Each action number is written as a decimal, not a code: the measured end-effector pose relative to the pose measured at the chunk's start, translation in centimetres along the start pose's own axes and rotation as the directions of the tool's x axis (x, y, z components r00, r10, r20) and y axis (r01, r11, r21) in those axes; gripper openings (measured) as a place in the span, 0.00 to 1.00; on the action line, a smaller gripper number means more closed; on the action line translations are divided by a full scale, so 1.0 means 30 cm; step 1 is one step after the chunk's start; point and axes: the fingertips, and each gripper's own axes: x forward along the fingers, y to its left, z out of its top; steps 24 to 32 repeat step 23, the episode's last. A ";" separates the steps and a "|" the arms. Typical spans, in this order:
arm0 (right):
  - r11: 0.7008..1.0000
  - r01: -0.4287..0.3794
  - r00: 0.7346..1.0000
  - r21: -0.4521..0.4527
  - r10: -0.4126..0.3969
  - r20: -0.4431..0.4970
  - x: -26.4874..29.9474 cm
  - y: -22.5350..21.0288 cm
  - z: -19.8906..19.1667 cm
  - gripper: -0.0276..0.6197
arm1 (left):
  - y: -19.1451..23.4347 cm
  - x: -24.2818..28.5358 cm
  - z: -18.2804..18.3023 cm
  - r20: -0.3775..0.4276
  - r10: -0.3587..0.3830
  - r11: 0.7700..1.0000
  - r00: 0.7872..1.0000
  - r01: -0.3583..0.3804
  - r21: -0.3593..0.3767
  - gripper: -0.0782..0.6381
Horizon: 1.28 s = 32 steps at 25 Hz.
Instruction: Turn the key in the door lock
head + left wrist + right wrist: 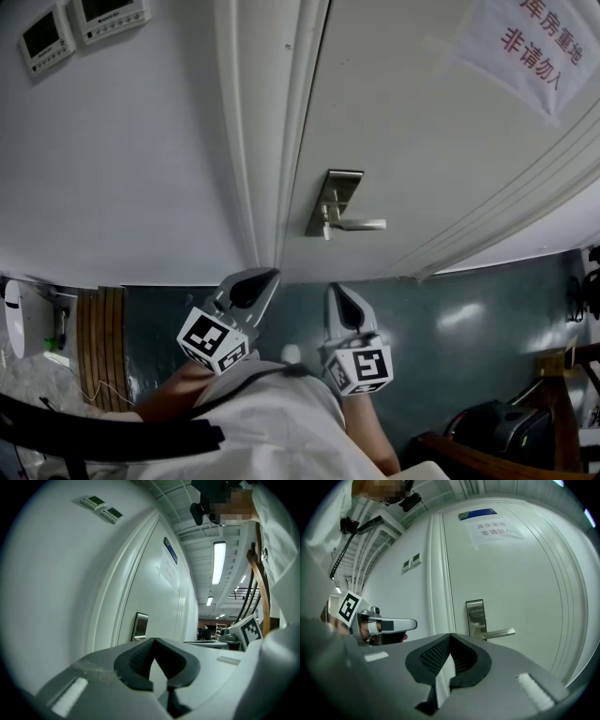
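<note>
the white door (422,141) stands closed, with a steel lock plate (336,192) near its left edge and a lever handle (364,224) pointing right from the plate's lower part. a small stub shows under the plate, too small to tell whether it is the key. both grippers hang level in front of the door, apart from it and touching nothing. the left gripper (265,275) sits below the door frame (246,141), clenched, its tips meeting with nothing between them. the right gripper (336,289) sits just right of it, below the handle, also clenched and empty; in its own view the plate (475,617) and handle (499,633) stand just above and right of its tips. a paper notice (530,47) with red print is taped high on the door, and two wall panels (80,23) hang on the wall left of the frame. the floor (450,319) below is dark green.
</note>
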 end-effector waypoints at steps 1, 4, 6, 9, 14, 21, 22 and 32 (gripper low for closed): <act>1.000 0.001 1.000 0.006 -0.001 0.002 0.001 -0.001 -0.001 0.05 | -0.001 0.000 -0.001 0.000 0.000 1.000 1.000 0.000 -0.001 0.11; 1.000 -0.001 1.000 0.017 0.001 0.008 0.008 0.000 0.002 0.05 | 0.000 -0.002 0.000 0.001 0.001 1.000 1.000 -0.001 -0.002 0.11; 1.000 -0.005 1.000 0.017 0.004 0.011 0.012 0.004 0.008 0.05 | 0.003 -0.004 0.003 0.003 0.003 1.000 1.000 -0.003 -0.001 0.11; 1.000 -0.011 1.000 0.014 0.011 0.016 0.016 0.012 0.015 0.05 | 0.005 -0.007 0.005 0.005 0.006 1.000 1.000 -0.006 0.001 0.11; 1.000 -0.026 0.999 0.011 0.026 0.020 0.023 0.027 0.017 0.05 | 0.005 -0.010 0.005 0.006 0.009 1.000 1.000 -0.009 0.002 0.11; 1.000 -0.030 1.000 0.008 0.030 0.009 0.024 0.037 0.009 0.05 | 0.001 -0.015 0.009 0.007 0.013 1.000 1.000 -0.013 0.005 0.11; 1.000 -0.030 1.000 0.007 0.030 0.008 0.024 0.037 0.007 0.05 | 0.000 -0.015 0.008 0.007 0.012 1.000 1.000 -0.012 0.005 0.11; 1.000 -0.030 1.000 0.005 0.030 0.006 0.023 0.037 0.006 0.05 | -0.001 -0.015 0.007 0.006 0.011 1.000 1.000 -0.011 0.006 0.11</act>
